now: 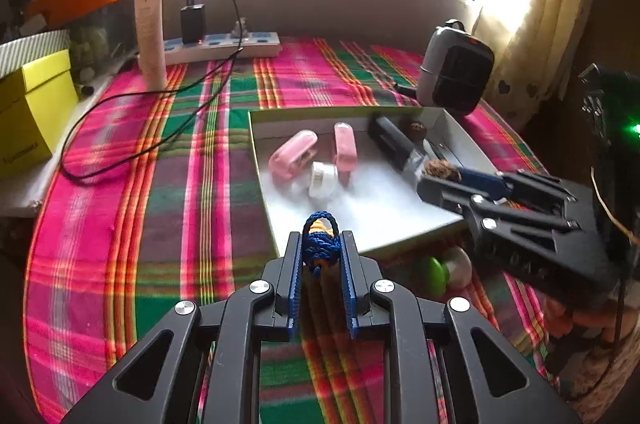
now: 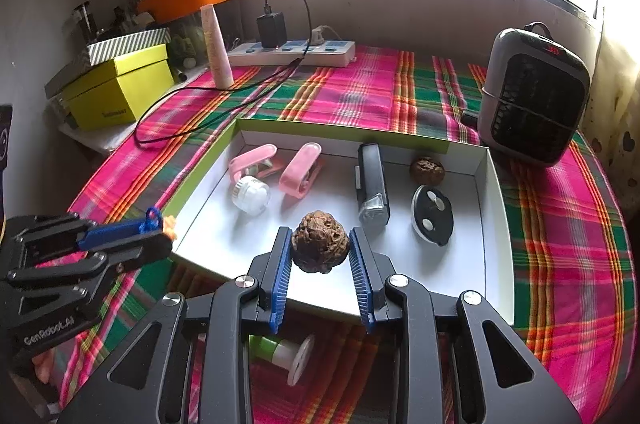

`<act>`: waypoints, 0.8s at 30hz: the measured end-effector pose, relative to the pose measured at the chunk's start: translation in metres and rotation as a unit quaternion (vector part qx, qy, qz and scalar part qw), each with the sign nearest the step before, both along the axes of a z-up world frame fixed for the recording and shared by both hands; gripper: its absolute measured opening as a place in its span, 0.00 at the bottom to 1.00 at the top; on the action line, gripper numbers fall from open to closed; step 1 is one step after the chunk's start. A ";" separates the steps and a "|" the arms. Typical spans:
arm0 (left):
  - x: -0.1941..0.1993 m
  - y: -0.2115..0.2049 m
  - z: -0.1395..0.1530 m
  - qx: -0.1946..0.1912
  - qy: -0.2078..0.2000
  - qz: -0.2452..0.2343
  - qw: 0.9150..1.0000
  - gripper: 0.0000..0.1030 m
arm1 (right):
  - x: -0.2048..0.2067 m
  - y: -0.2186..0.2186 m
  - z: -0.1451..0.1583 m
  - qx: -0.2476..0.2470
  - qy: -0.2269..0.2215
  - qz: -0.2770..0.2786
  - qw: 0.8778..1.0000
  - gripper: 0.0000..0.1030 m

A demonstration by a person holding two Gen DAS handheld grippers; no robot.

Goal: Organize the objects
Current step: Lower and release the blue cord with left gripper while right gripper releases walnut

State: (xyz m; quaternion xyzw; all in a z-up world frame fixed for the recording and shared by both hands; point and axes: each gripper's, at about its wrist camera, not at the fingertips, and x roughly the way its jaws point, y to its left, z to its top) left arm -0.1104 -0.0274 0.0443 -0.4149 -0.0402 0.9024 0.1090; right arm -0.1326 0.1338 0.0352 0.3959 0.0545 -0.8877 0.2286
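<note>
Nearest the right wrist camera, a green spool is lying on the plaid cloth just short of the tray, not yet put away. Above it, the right gripper is clenching a walnut between its blue pads, holding it over the near part of the tray.

To its left, the left gripper is squeezing a blue cord knot with an orange bit in it, its pads pressed against the knot. It is hovering just outside the tray's near left corner, so the knot is not yet over the white floor.

Further in, the tray is already holding two pink clips, a white cap, a black torch, a black-and-white oval piece and, by the far wall, a second walnut. These are lying loosely, none touching the others except the cap, which is sitting against one clip.

Judging by this, the sorting is looking well advanced: six items are in, two are being carried, and the spool appears to be the only loose small item left on the cloth.

Beyond the tray, a heater, a power strip with a charger, a tube and a yellow box are standing near the window, probably outside the job.
</note>
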 end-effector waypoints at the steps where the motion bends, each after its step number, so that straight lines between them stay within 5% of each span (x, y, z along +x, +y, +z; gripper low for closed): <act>1: -0.003 0.001 0.000 0.003 0.000 0.000 1.000 0.16 | -0.001 0.000 -0.001 0.001 -0.001 -0.002 1.000 0.29; 24: -0.040 0.011 -0.018 -0.006 -0.027 0.005 1.000 0.16 | -0.022 -0.007 -0.009 0.017 -0.012 0.004 1.000 0.29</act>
